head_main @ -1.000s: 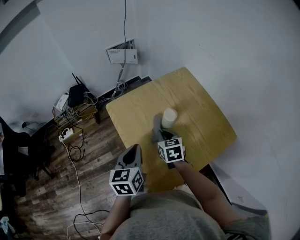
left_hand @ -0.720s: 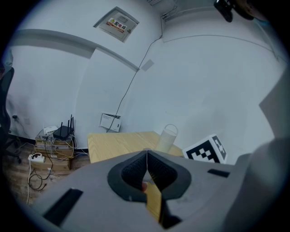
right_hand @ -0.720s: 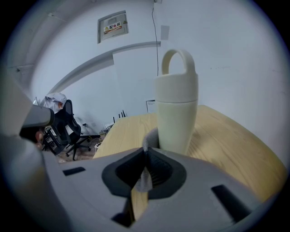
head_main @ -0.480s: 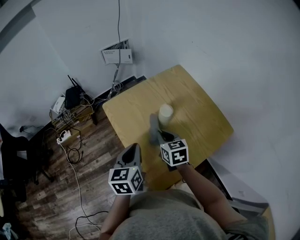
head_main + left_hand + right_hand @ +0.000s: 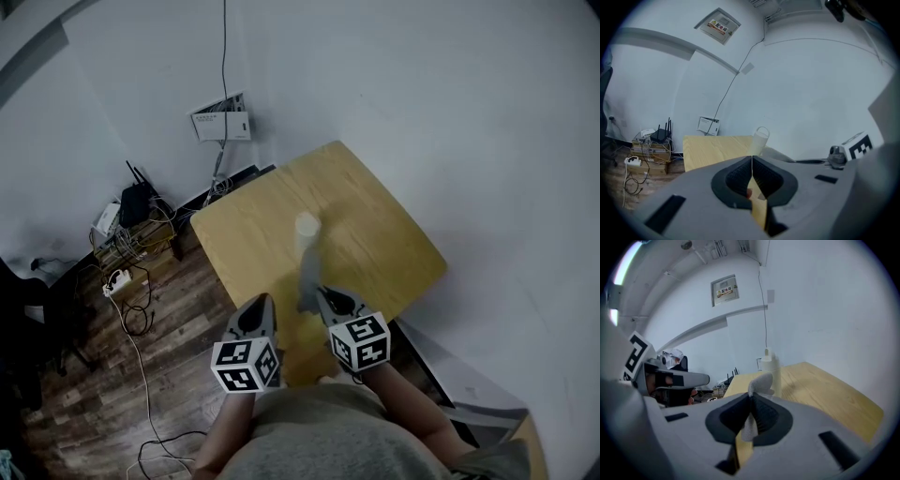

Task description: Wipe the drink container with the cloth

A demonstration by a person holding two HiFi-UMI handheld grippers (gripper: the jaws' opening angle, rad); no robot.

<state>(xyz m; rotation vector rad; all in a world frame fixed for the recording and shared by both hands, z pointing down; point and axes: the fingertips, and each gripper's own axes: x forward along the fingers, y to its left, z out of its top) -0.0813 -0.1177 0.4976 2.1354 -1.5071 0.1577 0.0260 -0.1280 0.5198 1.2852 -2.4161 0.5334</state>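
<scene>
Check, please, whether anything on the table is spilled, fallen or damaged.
Nothing stands out. The drink container stands upright on the table, whose top shows no spill. The right gripper is shut on the cloth, and the left gripper is shut and empty. Only the cables on the floor lie tangled.

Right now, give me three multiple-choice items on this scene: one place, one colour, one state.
1. Drink container stands: A on the wooden table; B on a chair; C in a sink.
2. Cloth colour: A red; B grey; C green.
3. Left hand-held gripper: A wide open; B shut on the cloth; C shut, empty.
Answers: A, upright on that table; B, grey fabric pinched in the right hand-held gripper; C, jaws meet, nothing between.
</scene>
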